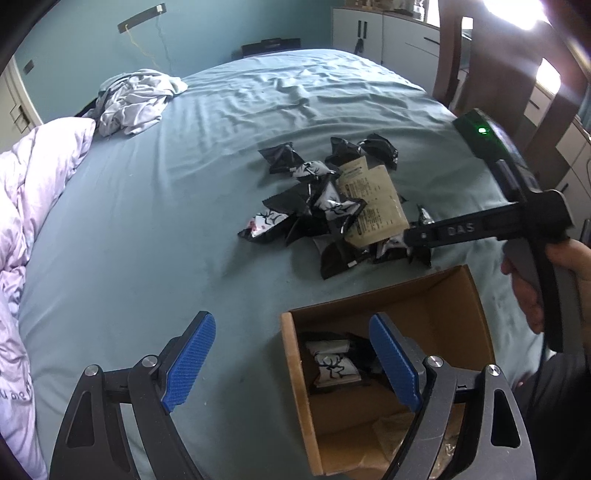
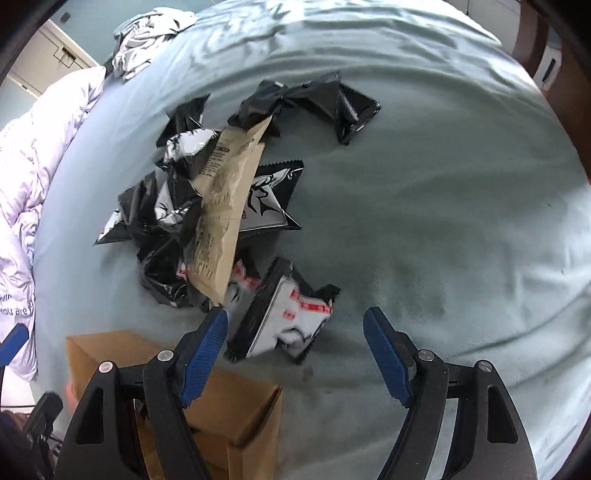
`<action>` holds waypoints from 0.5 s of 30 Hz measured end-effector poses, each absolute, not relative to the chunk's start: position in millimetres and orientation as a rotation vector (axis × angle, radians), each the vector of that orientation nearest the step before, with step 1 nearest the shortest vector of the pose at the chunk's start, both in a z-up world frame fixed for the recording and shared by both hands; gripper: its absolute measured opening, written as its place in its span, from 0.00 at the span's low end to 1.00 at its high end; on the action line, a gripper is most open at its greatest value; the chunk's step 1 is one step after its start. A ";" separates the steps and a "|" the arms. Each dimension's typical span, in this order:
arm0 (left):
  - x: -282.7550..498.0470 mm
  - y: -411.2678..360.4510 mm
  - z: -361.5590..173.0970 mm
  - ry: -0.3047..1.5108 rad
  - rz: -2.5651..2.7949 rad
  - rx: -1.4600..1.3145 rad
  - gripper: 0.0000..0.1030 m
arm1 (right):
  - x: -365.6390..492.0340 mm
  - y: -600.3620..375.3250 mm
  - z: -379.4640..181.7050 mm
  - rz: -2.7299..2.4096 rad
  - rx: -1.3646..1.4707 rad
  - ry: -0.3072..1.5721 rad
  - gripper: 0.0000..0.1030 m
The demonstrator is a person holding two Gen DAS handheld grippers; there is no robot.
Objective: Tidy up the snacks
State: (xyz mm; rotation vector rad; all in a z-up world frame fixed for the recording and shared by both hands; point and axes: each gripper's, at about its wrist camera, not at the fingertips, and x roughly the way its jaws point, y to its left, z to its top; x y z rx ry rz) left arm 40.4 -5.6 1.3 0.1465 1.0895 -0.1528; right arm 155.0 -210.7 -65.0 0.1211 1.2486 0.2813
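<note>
A pile of black and white snack packets lies on the bed, with tan packets on top. It also shows in the right wrist view. An open cardboard box stands near me with a white packet inside; the box also shows in the right wrist view. My left gripper is open and empty over the box's left wall. My right gripper is open and empty above a white and black packet at the pile's near edge. In the left wrist view the right gripper's body reaches over the pile.
The bed has a teal sheet. A lilac duvet lies along the left and crumpled clothes at the far left. A wooden chair and white cabinets stand beyond the bed's right side.
</note>
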 end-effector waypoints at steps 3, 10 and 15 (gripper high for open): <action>42.7 -7.5 1.2 1.089 -0.158 0.143 0.84 | 162.4 -212.9 -70.4 0.289 0.167 1.250 0.66; 45.4 -9.6 -6.6 1.100 -0.135 0.157 0.84 | 163.5 -230.1 -79.3 0.307 0.278 1.256 0.30; 47.3 -10.6 -7.9 1.093 -0.119 0.165 0.84 | 157.5 -228.9 -67.2 0.281 0.226 1.182 0.26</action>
